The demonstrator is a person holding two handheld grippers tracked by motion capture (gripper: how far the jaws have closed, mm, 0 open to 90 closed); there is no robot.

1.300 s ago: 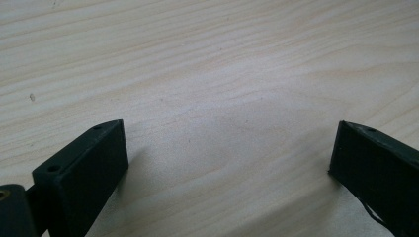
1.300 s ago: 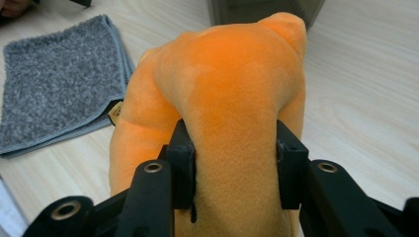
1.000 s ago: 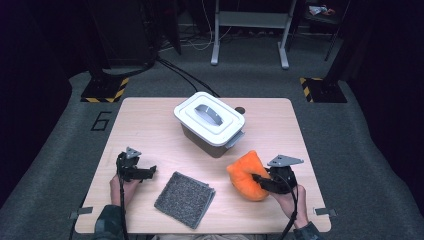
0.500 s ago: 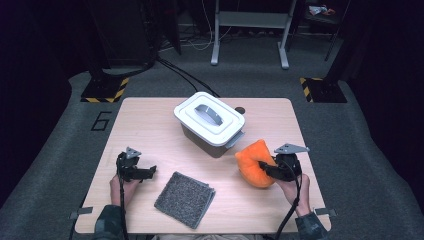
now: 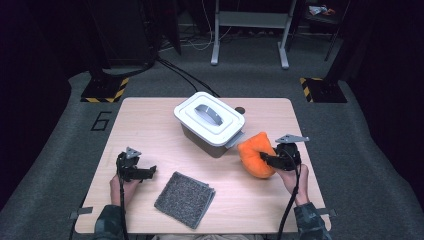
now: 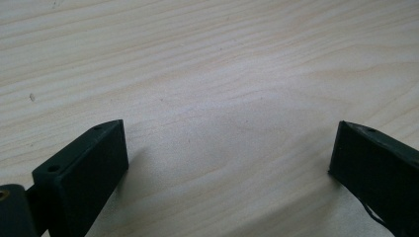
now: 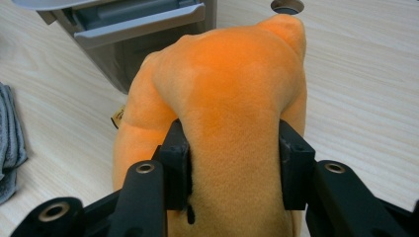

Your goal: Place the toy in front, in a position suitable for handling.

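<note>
My right gripper (image 5: pixel 265 159) is shut on an orange plush toy (image 5: pixel 254 150) at the right of the wooden table (image 5: pixel 150 125). In the right gripper view the pads squeeze the plush toy (image 7: pixel 227 84) from both sides, pinching its body in. The toy hangs close beside the front right corner of a grey box with a white lid (image 5: pixel 210 119). At the near left, my left gripper (image 5: pixel 147 171) lies low over the table, its jaws wide apart over bare wood (image 6: pixel 222 74) with nothing between them.
A folded grey cloth (image 5: pixel 185 199) lies at the near middle of the table, and its edge shows as grey cloth (image 7: pixel 10 143) in the right gripper view. The box's latch (image 7: pixel 143 24) faces the toy. A small round hole (image 5: pixel 240 110) sits behind the box.
My right gripper has carried the orange plush toy to the right and farther from the person, up beside the box's corner. The left gripper has stayed where it was.
</note>
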